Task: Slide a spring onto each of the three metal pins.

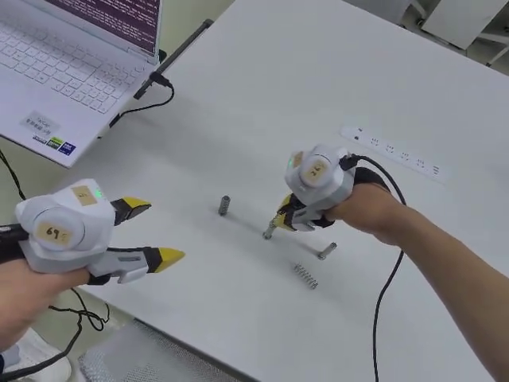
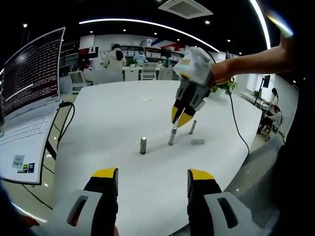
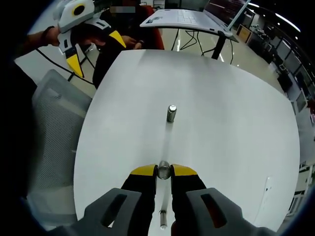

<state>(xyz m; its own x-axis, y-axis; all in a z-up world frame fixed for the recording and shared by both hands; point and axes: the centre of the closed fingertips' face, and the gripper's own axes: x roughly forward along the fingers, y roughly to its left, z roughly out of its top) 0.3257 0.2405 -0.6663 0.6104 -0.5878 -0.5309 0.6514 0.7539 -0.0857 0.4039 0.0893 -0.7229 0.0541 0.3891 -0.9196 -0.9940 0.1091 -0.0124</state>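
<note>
The right gripper (image 1: 285,221) had its jaws pinching a spring (image 3: 164,170) at the middle pin (image 2: 171,140), seemingly to thread it on. A loose spring (image 1: 305,275) lay at 5 o'clock on the tabletop (image 1: 318,95). The left gripper (image 1: 159,231), jaws spread, hovered at 8 o'clock, likely clear of the work.

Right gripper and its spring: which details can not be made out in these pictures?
- Head view: the right gripper covers the held spring, so how far it sits on the pin below is hidden.
- Right gripper view: the held spring shows end-on between the jaws, so its length is hidden.
- Head view: the third pin is too small to tell upright from tilted.
</note>
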